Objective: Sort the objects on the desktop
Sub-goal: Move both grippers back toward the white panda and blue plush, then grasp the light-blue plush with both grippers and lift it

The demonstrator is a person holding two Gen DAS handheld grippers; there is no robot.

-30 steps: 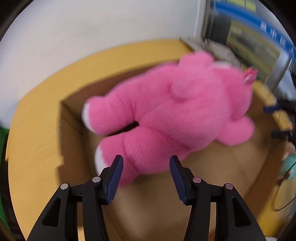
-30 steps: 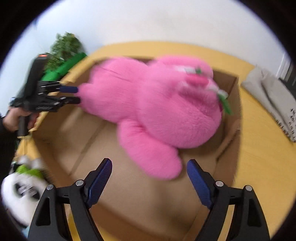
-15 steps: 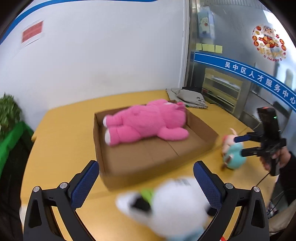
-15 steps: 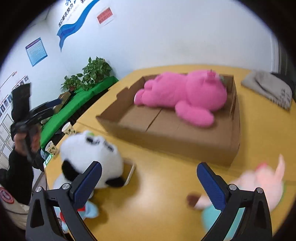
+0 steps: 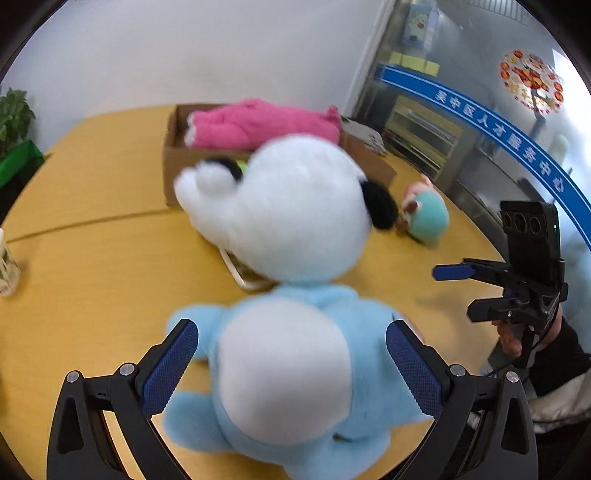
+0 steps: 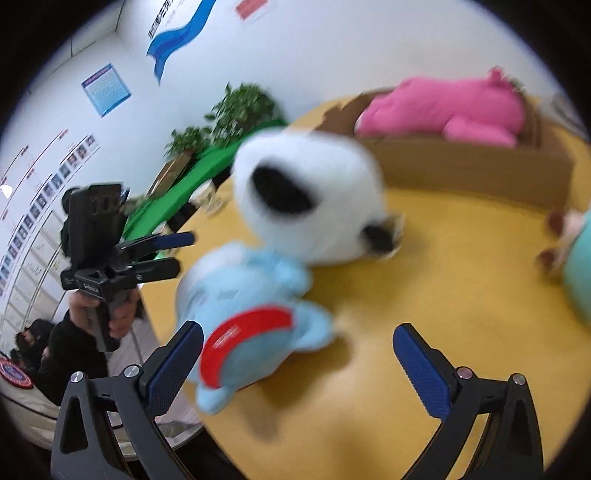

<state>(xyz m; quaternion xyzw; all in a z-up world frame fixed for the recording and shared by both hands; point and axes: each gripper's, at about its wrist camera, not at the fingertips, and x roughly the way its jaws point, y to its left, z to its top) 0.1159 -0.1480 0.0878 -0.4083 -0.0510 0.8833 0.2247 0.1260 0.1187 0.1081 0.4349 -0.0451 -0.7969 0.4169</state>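
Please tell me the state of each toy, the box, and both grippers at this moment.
pink plush: lying inside the box.
cardboard box: open on top, on the table.
panda plush: on the table, between the left gripper's jaws, not clamped.
teal plush: on the table, outside the box.
left gripper: open.
right gripper: open, holds nothing.

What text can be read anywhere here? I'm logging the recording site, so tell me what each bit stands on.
"吴中区人才服务中心": white characters on the blue band along the glass wall, left wrist view.
Round red sticker on the glass: print too small to read.
Blue wall poster and red sign, right wrist view: blurred, unreadable.
Red patch on the panda plush: white print blurred.
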